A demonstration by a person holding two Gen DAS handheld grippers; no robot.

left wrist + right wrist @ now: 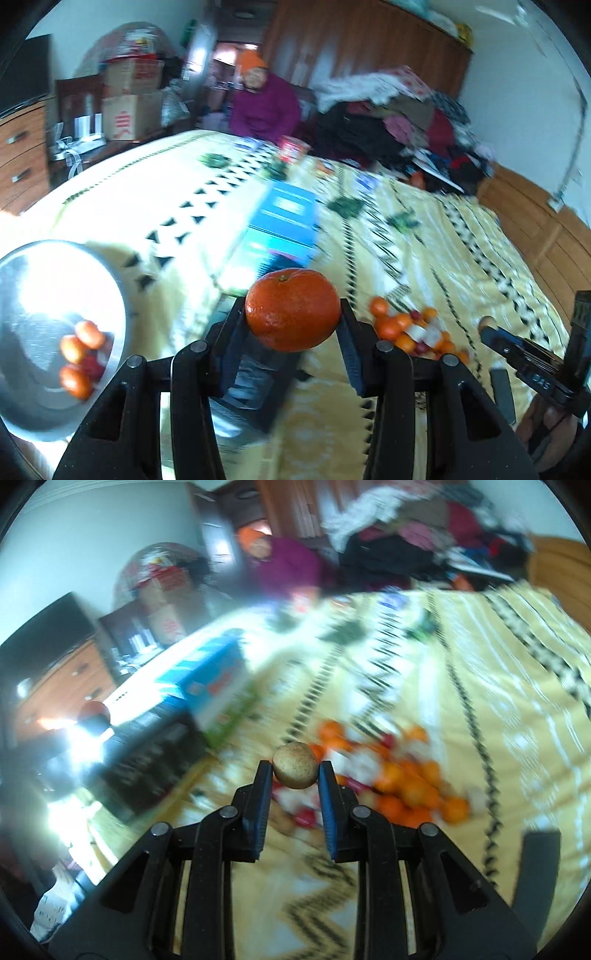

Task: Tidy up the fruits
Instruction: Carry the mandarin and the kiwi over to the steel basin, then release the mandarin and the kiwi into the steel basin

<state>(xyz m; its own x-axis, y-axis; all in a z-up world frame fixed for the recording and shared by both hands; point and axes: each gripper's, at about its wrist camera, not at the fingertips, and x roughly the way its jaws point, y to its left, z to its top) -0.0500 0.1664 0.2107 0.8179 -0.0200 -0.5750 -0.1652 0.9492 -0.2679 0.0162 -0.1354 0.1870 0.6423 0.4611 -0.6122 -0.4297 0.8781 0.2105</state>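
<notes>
Fruit tally, bed
One large orange (293, 309), one tan round fruit (295, 765), one metal bowl (22, 391), two grippers; loose pile uncountable.

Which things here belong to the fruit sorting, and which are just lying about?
Job:
- orange in left tool
- small tan fruit in right tool
- metal bowl with small fruits
- fruit pile on the bedspread

Lying about:
- blue box
- red can
- clothes heap
- cardboard boxes

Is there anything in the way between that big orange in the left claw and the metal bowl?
Nothing visible. The left gripper holds the orange in the air; the metal bowl sits lower left with only bare bedspread between. The blue box lies beyond.
</notes>
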